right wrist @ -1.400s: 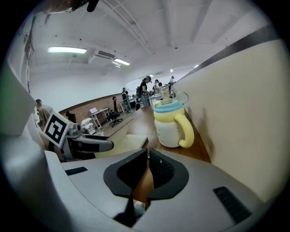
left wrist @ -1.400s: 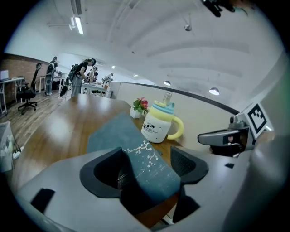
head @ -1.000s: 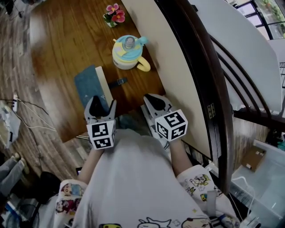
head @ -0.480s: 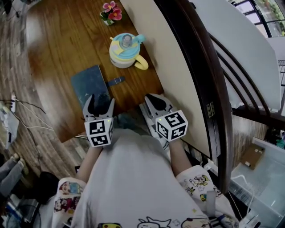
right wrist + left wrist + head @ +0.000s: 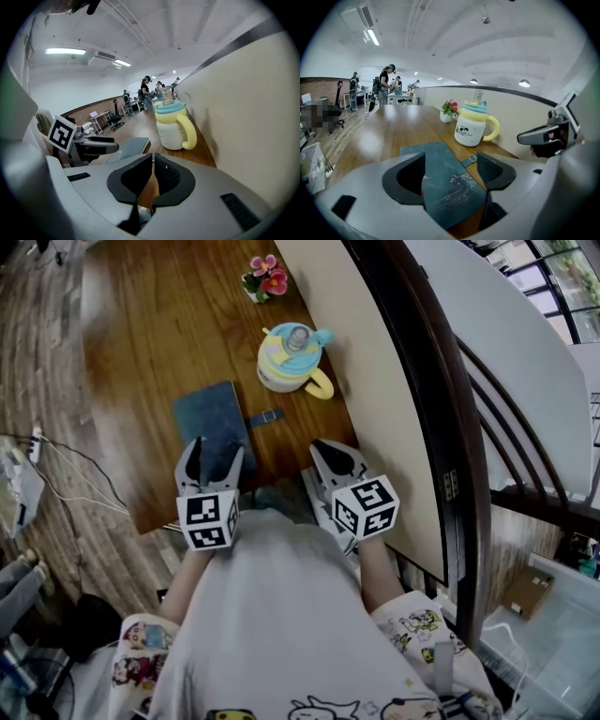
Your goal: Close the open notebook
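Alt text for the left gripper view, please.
Left gripper, jaws apart, frames a closed dark teal notebook lying flat on the wooden table, ungripped. Beyond stand a yellow-handled mug and a small flower pot; the right gripper shows at right.

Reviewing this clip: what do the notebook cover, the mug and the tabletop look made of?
Notebook: likely faux leather or cloth, matte dark teal, with a strap tab. Mug: probably plastic, smooth pastel parts, slight sheen. Tabletop: wood or veneer, visible grain, glossy reflections.
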`<move>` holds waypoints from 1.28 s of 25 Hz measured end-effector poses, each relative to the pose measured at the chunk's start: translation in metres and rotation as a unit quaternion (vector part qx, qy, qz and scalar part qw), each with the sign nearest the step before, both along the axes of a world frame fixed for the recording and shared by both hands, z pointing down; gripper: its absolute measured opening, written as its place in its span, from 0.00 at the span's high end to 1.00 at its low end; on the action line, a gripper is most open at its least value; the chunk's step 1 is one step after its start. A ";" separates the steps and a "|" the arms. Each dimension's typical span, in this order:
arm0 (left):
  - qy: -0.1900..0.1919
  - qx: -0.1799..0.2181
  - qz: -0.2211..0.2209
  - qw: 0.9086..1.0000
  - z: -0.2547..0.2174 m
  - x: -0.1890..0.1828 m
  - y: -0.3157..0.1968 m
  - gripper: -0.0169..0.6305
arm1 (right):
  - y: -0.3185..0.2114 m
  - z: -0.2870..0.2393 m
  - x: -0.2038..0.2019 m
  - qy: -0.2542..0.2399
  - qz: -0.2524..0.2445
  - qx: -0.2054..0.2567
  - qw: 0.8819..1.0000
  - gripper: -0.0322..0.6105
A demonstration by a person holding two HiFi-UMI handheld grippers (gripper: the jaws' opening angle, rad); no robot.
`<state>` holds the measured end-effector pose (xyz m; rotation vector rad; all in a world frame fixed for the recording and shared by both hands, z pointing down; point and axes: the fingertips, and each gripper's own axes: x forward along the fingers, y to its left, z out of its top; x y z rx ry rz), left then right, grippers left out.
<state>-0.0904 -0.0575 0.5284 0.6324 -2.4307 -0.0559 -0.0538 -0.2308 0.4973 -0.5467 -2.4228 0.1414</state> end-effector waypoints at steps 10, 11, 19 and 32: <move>-0.048 0.004 -0.076 0.996 -0.043 -0.009 0.070 0.48 | 0.053 -0.024 -0.025 -0.033 -0.064 -0.010 0.997 0.93; -0.052 0.005 -0.085 0.995 -0.047 -0.010 0.077 0.48 | 0.059 -0.027 -0.028 -0.036 -0.070 -0.011 0.997 0.93; -0.093 0.025 -0.139 0.986 -0.089 -0.011 0.127 0.53 | 0.100 -0.048 -0.044 -0.069 -0.120 -0.021 0.990 0.93; -0.156 0.029 -0.126 0.979 -0.155 -0.006 0.139 0.85 | 0.129 -0.102 -0.058 -0.132 -0.155 -0.048 0.978 0.93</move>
